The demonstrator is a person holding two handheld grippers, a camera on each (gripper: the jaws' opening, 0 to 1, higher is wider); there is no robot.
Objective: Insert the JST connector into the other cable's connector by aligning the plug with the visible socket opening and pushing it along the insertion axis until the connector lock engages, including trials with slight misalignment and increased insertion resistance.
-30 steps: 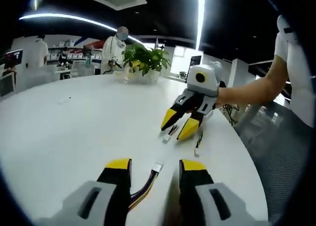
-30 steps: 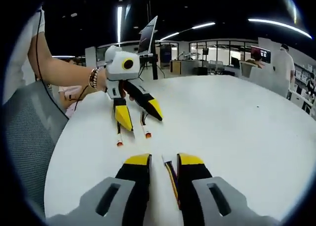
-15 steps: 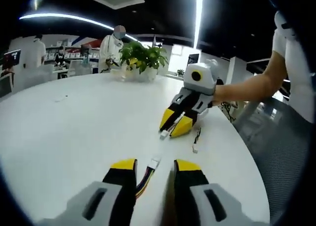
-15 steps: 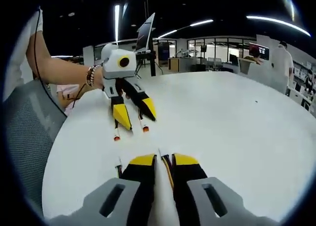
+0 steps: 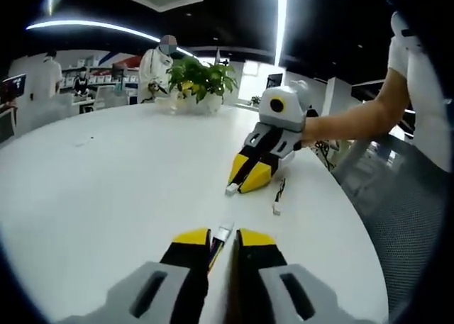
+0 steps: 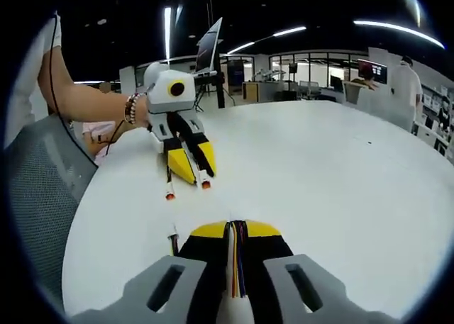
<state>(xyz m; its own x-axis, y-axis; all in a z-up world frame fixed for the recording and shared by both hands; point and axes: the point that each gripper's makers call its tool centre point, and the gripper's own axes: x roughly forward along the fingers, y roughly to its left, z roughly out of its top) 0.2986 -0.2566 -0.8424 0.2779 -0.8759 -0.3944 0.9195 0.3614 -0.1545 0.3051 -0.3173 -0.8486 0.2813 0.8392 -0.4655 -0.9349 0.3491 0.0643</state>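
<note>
1. Since both cables lie flat on it, the round white table [image 5: 106, 168] sets the plane in which the two ends must meet; a mesh chair [image 6: 39, 189] stands at its near edge and a potted plant [image 5: 198, 79] at the far side.
2. Seen from the left gripper view, the right gripper [image 5: 245, 181] rests its yellow tips low on the table, jaws drawn close together on a cable whose small white connector [image 5: 232, 189] pokes out past the tips toward the left gripper.
3. Seen from the right gripper view, the left gripper [image 6: 190, 169] likewise has its jaws nearly together, with a wire ending in a red-tipped connector [image 6: 205, 184] just off its tips; a second red-tipped lead [image 6: 169, 194] lies free beside it.
4. Each gripper's own view shows its jaws narrowed onto a cable: the right gripper's pinch a multicoloured ribbon of wires [image 6: 237, 267], the left gripper's pinch wires whose white plug [image 5: 223, 232] juts forward.
5. What the coming move seems to turn on: the two connectors point roughly at one another along the line between the grippers but are well apart, so they need bringing together along that axis, long sides parallel; neither hand looks clearly nearer.
6. Whether the socket opening faces the plug squarely is too small to tell.
</note>
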